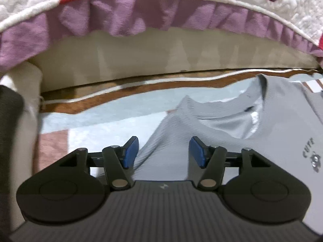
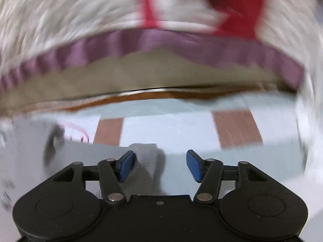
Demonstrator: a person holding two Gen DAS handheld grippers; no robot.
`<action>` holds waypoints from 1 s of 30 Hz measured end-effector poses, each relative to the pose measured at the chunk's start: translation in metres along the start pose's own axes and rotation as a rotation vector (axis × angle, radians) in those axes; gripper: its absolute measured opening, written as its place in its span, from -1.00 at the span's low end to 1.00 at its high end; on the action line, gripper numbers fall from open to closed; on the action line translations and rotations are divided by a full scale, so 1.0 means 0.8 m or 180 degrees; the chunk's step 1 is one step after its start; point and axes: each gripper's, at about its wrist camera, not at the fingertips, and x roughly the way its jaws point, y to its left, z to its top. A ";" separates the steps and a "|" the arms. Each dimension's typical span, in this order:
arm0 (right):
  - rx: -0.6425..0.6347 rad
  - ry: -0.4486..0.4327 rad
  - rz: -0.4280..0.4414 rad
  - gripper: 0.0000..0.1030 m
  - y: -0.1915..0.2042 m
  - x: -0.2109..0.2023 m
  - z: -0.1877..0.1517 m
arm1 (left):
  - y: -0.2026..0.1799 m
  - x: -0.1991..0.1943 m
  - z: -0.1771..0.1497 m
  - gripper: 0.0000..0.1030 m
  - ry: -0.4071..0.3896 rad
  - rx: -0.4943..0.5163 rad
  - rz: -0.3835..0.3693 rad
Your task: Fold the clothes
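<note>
A light grey T-shirt (image 1: 222, 125) with a small dark print at its right lies on a pale blue mat (image 1: 97, 119). In the left wrist view my left gripper (image 1: 163, 151) is open, its blue pads either side of the shirt's shoulder fabric, close above it. In the blurred right wrist view my right gripper (image 2: 160, 165) is open, with a grey sleeve end (image 2: 145, 161) between the pads toward the left one. The rest of the shirt (image 2: 30, 147) spreads to the left.
The mat (image 2: 181, 129) has pink-brown squares (image 2: 236, 127) and a brown border. Behind it rises a bed side with a white quilt (image 1: 272, 10), red patches and a purple frill (image 1: 121, 16). A dark object (image 1: 10, 125) stands at the far left.
</note>
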 end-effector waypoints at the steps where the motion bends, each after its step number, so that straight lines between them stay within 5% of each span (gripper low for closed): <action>1: 0.0222 -0.0023 0.0149 0.24 -0.010 -0.003 -0.005 | -0.003 0.003 0.000 0.16 0.0026 0.0023 -0.0031; 5: 0.0675 -0.0050 0.0508 0.26 -0.026 -0.006 -0.024 | -0.010 0.016 0.003 0.24 0.0010 0.0066 0.0079; 11: -0.0541 -0.0281 0.0128 0.36 0.050 0.025 -0.045 | -0.021 0.028 0.006 0.64 -0.0045 -0.0010 0.0322; 12: -0.0654 -0.0349 0.0068 0.18 0.057 0.024 -0.047 | -0.021 0.028 0.007 0.64 -0.0053 -0.0033 0.0315; 13: -0.0649 -0.0436 0.0024 -0.65 0.057 0.016 -0.048 | -0.020 0.027 0.007 0.66 -0.0061 -0.0056 0.0308; 14: -0.0644 -0.0522 -0.0020 -0.88 0.056 0.008 -0.049 | -0.020 0.027 0.007 0.65 -0.0070 -0.0079 0.0301; 15: -0.0639 -0.0609 -0.0065 -0.89 0.056 -0.001 -0.049 | -0.020 0.026 0.007 0.61 -0.0078 -0.0102 0.0294; 17: -0.0628 -0.0782 -0.0153 -0.90 0.056 -0.017 -0.051 | -0.023 0.023 0.007 0.05 -0.0115 -0.0042 0.0290; 19: -0.0617 -0.0954 -0.0242 -0.91 0.055 -0.034 -0.053 | -0.028 0.020 0.008 -0.29 -0.0124 0.0118 0.0321; 24: -0.0673 -0.0926 -0.0490 -0.91 0.051 -0.039 -0.058 | -0.033 0.023 0.018 -0.16 -0.0133 0.0136 0.0445; 28: -0.0697 -0.0762 -0.0651 -0.91 0.048 -0.030 -0.059 | -0.023 0.023 0.020 0.20 -0.0221 0.0169 0.0582; 30: -0.0709 -0.0680 -0.0731 -0.91 0.046 -0.025 -0.060 | -0.011 0.023 0.017 0.30 -0.0163 0.0126 0.0440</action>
